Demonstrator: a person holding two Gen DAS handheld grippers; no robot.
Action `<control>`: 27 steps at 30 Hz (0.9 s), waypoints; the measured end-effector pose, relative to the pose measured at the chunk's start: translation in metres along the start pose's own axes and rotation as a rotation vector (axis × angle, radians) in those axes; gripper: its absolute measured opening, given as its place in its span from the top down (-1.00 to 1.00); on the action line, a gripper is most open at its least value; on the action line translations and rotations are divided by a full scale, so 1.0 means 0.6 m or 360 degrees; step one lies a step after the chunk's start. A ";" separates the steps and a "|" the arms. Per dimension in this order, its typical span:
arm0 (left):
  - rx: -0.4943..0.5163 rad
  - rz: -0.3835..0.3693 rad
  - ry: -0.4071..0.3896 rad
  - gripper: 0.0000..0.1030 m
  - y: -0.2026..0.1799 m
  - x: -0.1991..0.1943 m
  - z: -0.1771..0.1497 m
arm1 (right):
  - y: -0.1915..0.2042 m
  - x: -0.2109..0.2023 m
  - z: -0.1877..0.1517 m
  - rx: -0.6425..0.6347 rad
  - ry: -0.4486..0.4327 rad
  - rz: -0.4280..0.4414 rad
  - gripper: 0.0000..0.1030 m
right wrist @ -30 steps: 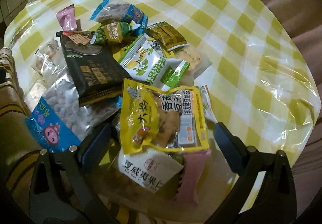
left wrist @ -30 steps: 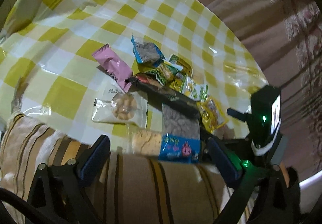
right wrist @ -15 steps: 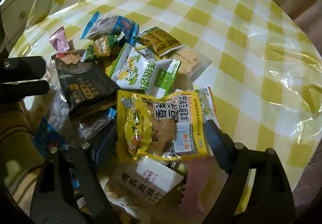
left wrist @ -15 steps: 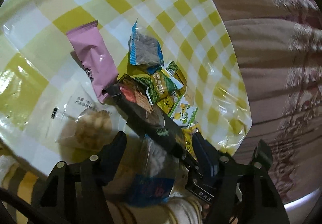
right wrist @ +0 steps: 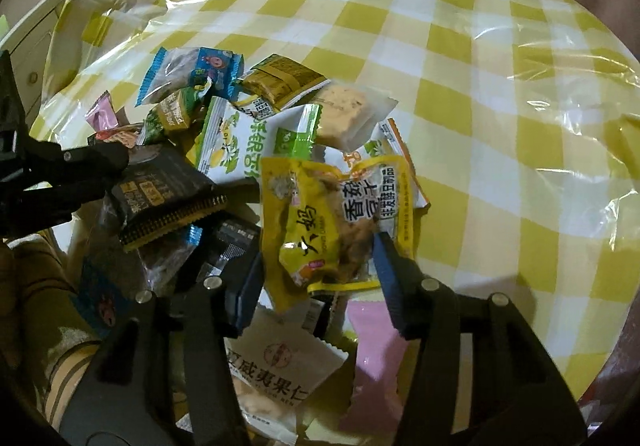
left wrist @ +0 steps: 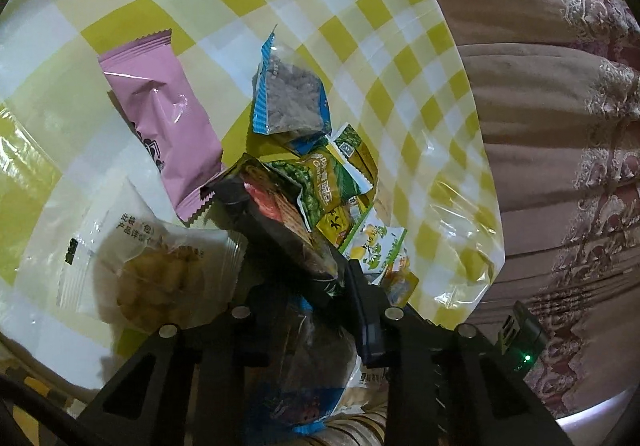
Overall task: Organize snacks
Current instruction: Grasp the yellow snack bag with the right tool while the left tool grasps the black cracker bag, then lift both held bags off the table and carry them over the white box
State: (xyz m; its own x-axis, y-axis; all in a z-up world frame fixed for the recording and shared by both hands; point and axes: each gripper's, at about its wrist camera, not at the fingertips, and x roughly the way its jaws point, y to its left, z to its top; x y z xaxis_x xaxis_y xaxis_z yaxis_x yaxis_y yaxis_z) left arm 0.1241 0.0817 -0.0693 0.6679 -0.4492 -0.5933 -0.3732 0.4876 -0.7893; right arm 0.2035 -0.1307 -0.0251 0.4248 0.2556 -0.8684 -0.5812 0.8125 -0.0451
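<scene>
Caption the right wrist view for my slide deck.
Right gripper jaws closing around a yellow snack packet atop the pile.
</scene>
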 end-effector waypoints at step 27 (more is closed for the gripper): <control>0.0064 -0.0110 -0.0109 0.70 -0.011 -0.045 -0.024 | -0.081 -0.057 -0.017 0.0467 -0.0257 0.0093 0.06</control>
State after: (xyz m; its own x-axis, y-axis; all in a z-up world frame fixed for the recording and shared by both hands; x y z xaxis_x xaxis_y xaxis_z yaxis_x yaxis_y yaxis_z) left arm 0.0994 0.0796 -0.0504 0.7340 -0.4314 -0.5245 -0.2995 0.4875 -0.8201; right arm 0.2100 -0.1842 0.0019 0.5148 0.3665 -0.7750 -0.3929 0.9043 0.1667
